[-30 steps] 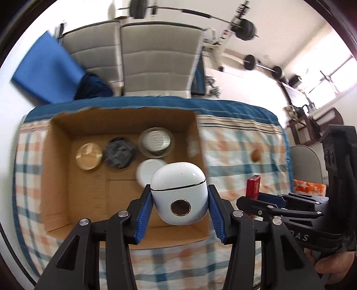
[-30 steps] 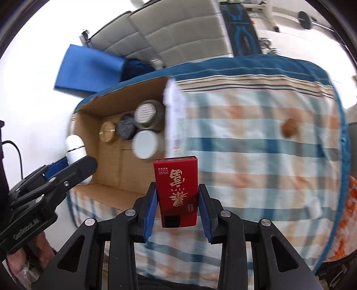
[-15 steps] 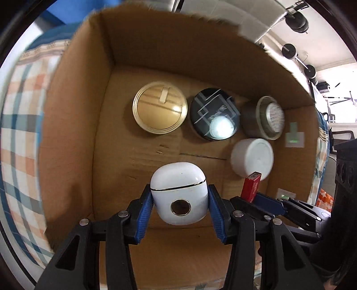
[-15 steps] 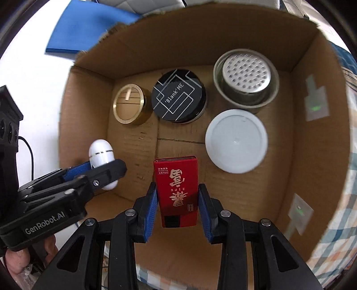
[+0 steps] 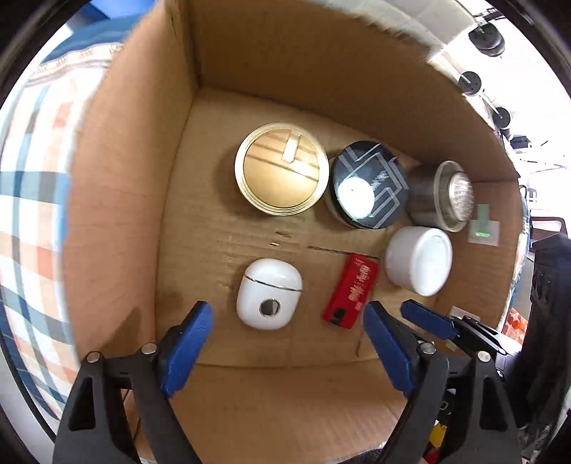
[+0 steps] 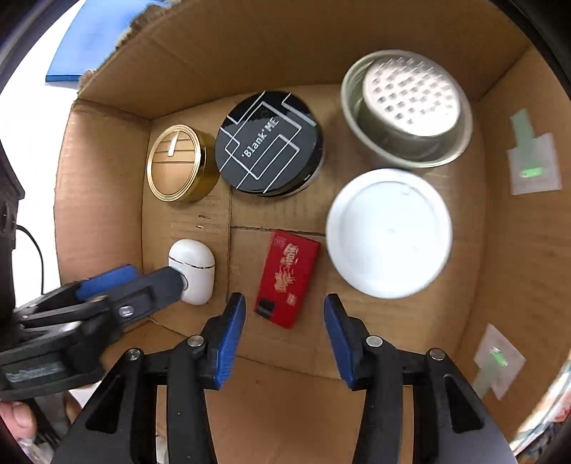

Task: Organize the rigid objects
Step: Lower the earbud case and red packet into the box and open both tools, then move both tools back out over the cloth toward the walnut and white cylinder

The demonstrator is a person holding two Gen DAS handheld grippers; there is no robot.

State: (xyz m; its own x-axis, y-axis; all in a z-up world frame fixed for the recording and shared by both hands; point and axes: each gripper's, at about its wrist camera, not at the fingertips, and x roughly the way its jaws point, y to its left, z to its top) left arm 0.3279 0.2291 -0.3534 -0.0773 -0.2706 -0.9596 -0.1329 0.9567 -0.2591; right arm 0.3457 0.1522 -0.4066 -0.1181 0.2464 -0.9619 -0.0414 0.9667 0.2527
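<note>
Now, from the left wrist, the left gripper [image 5: 285,321] is opening, its jaws clear of the white case [image 5: 268,298] lying on the box floor [image 5: 214,200] just ahead. From the right wrist, the right gripper [image 6: 284,321] is opening too; the red pack [image 6: 287,278] lies between and ahead, seemingly free, long axis pointing away.

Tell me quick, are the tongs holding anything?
Left tongs: opening, empty; the white case lies loose in the box.
Right tongs: opening, empty; the red pack lies loose.

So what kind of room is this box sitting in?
Probably a home room used as a gym: black barbell weight plates past the brown cardboard box, which rests on a checked cloth.
</note>
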